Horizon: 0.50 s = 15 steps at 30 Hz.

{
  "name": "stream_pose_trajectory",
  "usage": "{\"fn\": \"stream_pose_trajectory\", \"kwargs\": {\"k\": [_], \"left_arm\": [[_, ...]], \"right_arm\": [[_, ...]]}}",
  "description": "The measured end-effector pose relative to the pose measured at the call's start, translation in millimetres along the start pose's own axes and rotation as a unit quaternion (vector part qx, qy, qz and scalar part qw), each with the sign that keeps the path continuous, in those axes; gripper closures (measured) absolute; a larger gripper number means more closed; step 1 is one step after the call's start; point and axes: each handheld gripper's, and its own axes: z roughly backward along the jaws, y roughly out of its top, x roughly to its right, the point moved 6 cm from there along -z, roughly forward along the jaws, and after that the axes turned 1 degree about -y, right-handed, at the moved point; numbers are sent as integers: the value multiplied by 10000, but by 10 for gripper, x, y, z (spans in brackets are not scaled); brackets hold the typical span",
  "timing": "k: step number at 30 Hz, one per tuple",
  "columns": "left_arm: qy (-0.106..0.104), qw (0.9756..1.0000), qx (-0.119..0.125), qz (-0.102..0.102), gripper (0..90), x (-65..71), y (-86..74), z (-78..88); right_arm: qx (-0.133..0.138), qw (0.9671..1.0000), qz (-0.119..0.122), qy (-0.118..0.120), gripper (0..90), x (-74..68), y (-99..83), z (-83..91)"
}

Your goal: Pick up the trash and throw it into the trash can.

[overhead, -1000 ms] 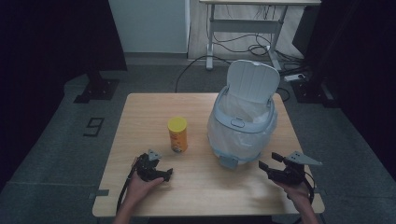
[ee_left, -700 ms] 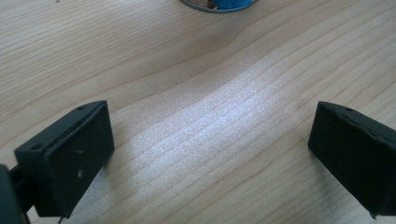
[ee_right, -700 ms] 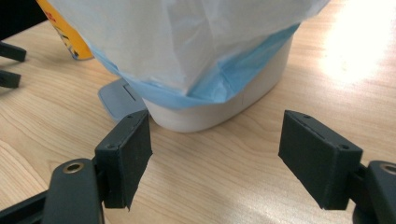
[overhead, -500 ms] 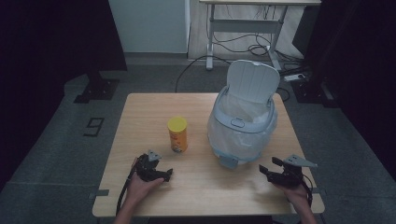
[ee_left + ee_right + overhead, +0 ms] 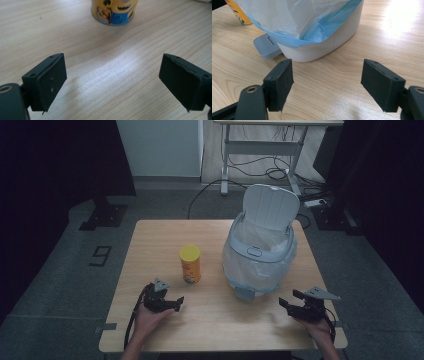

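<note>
Two claws low over desk [image 5: 150, 240], both gaping, nothing between jaws. Left claw [image 5: 172, 303] has just been closing partway, aimed at yellow can [image 5: 190, 264] upright just ahead, left of bin [image 5: 257, 257]. Right claw [image 5: 289, 303] idle near bin pedal [image 5: 243, 293]. Step judged: approach. Next: reopen, advance, straddle can. Count: one can, one bin, lid up.

The can [image 5: 190, 264] is yellow with a yellow lid; its wall [image 5: 115, 11] carries a cartoon figure in blue dungarees. The bin [image 5: 260, 251] is white, lined with a pale blue bag [image 5: 317, 27], its pedal [image 5: 266, 47] grey. The table [image 5: 150, 240] is light wood-grain.
</note>
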Motion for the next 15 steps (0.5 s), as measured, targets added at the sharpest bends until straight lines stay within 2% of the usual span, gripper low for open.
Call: {"fn": "stream_pose_trajectory", "kwargs": {"k": [6, 10, 15], "left_arm": [[40, 9999, 121, 13, 66, 22, 133, 16], [-56, 9998, 206, -8, 58, 58, 212, 59], [-170, 9991, 388, 55, 61, 29, 392, 89]], "right_arm": [[-34, 10000, -40, 32, 250, -17, -22, -10], [-27, 10000, -45, 45, 251, -20, -23, -7], [-42, 10000, -57, 31, 252, -8, -24, -14]]}}
